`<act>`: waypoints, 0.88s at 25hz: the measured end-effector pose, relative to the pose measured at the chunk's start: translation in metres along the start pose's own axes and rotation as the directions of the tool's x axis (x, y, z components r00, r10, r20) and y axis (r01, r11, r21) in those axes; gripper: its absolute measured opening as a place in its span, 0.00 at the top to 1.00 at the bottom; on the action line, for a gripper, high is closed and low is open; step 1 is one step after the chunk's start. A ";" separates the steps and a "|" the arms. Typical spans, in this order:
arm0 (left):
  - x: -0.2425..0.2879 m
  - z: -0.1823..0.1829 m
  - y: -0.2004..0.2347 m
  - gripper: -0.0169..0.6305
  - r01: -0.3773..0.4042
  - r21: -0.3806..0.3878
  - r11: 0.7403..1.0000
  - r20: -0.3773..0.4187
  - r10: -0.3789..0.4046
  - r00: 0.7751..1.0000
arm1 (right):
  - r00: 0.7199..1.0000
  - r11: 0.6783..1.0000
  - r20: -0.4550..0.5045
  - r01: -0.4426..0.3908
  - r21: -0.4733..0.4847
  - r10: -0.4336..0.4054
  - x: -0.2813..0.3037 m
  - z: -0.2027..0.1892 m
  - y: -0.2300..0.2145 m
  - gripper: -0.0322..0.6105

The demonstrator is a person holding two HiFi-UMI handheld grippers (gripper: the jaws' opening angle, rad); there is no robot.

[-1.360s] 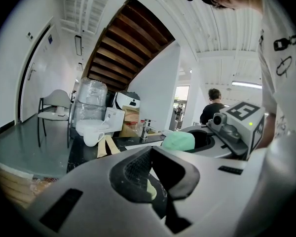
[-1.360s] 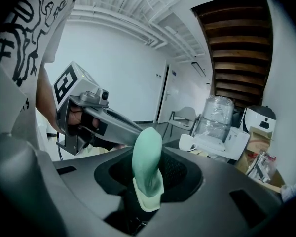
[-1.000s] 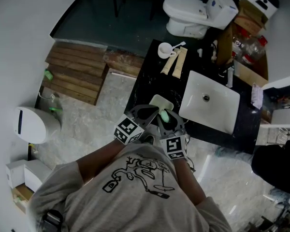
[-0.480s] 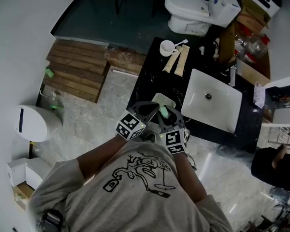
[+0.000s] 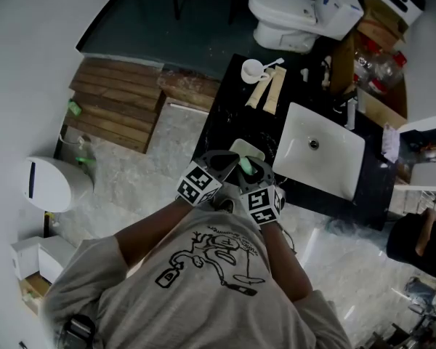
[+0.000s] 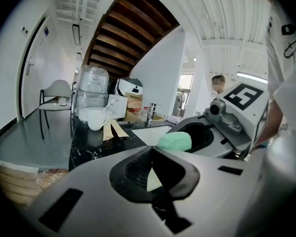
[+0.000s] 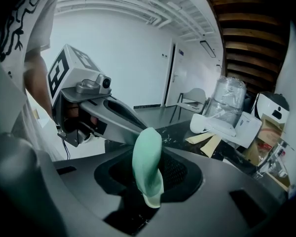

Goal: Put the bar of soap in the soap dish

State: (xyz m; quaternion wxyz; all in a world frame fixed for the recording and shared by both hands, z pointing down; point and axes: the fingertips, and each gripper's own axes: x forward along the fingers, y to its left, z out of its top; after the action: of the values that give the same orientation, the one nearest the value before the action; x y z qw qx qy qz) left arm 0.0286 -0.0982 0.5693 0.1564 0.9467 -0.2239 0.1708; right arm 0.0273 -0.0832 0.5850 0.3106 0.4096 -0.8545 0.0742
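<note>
- The left gripper (image 6: pixel 151 154) was narrow, its jaws drawn together at the tips with nothing in the hollow between them; it hung just left of the right gripper, over the black counter (image 5: pixel 225 115).
- The soap dish (image 5: pixel 241 149), pale and shallow, lay on the counter just ahead of and below both sets of tips; as far as could be seen, it held nothing.
- The bar of soap (image 7: pixel 148 157), mint green, stood on edge in the right gripper (image 7: pixel 150 142), whose jaws were closed on its two broad faces; one rounded end stuck out past the tips, near the dish's closer edge and not yet in it.
- By its look the bar was light, stiff and smooth; being rounded and probably slippery, it could squirt out under a hard or off-centre squeeze; the broad faces near the middle seemed the safest hold; a low, gentle release would likely keep it from skidding out of the dish.
</note>
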 end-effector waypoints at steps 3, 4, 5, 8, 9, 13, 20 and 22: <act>0.003 -0.006 0.002 0.97 -0.001 0.001 1.000 -0.019 0.001 1.000 | 1.000 1.000 -0.023 -0.014 -0.002 0.014 0.005 -0.006 0.001 0.75; 0.004 -0.008 0.003 0.97 -0.002 0.000 1.000 -0.024 0.002 1.000 | 0.999 1.000 -0.031 -0.017 -0.002 0.017 0.007 -0.008 0.001 0.75; 0.005 -0.011 0.004 0.97 -0.003 0.000 1.000 -0.029 0.003 1.000 | 0.999 1.000 -0.037 -0.020 -0.003 0.020 0.008 -0.010 0.001 0.75; 0.008 -0.020 0.007 0.97 -0.004 0.002 1.000 -0.049 0.005 0.999 | 0.998 1.000 -0.054 -0.028 -0.008 0.028 0.012 -0.015 0.001 0.75; 0.009 -0.022 0.008 0.97 -0.006 0.003 1.000 -0.057 0.006 0.998 | 0.998 0.999 -0.060 -0.032 -0.009 0.032 0.013 -0.016 0.002 0.75; 0.010 -0.033 0.013 0.97 -0.013 0.008 1.000 -0.085 0.014 0.996 | 0.994 0.999 -0.093 -0.053 -0.015 0.051 0.019 -0.023 0.003 0.75; 0.014 -0.041 0.016 0.97 -0.005 0.006 1.000 -0.107 0.006 0.994 | 0.985 0.996 -0.153 -0.090 -0.028 0.085 0.029 -0.035 0.004 0.75; 0.015 -0.042 0.017 0.97 -0.004 0.004 1.000 -0.116 0.004 0.993 | 0.981 0.995 -0.171 -0.098 -0.032 0.091 0.031 -0.038 0.004 0.75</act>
State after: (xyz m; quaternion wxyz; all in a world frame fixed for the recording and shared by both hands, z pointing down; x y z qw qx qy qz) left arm 0.0226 -0.1023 0.6167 0.1668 0.9351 -0.2161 0.2261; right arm 0.0278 -0.0865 0.6337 0.3863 0.3547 -0.8448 0.1063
